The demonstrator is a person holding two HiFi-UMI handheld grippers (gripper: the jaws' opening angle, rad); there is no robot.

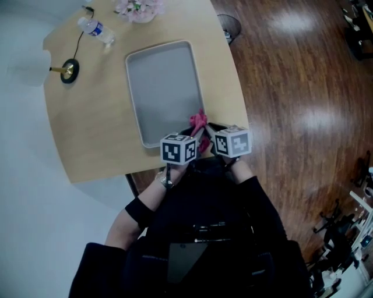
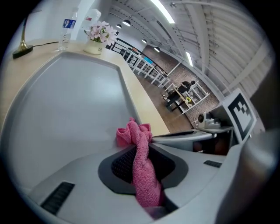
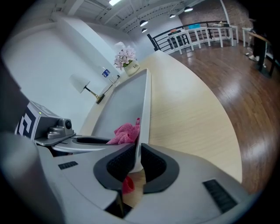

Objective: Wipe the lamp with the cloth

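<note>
A pink cloth (image 1: 198, 121) lies bunched at the near right corner of the grey tray (image 1: 163, 81). My left gripper (image 1: 195, 132) is shut on it: the cloth (image 2: 136, 142) runs twisted between the dark pads (image 2: 124, 165) and spills out ahead onto the tray. My right gripper (image 1: 208, 130) sits close beside the left one. In the right gripper view its jaws (image 3: 136, 159) are shut on the tray's raised right rim (image 3: 144, 109), with the cloth (image 3: 124, 133) just left of it. The lamp (image 1: 65, 70), with a white shade (image 1: 28, 68) and a dark round base, stands at the table's far left.
A water bottle (image 1: 97, 31) and a pot of pink flowers (image 1: 139, 9) stand at the table's far edge. The lamp's cord (image 1: 80, 38) runs toward the bottle. The table's right edge (image 1: 239, 87) drops to a wooden floor, where a black bin (image 1: 230, 26) stands.
</note>
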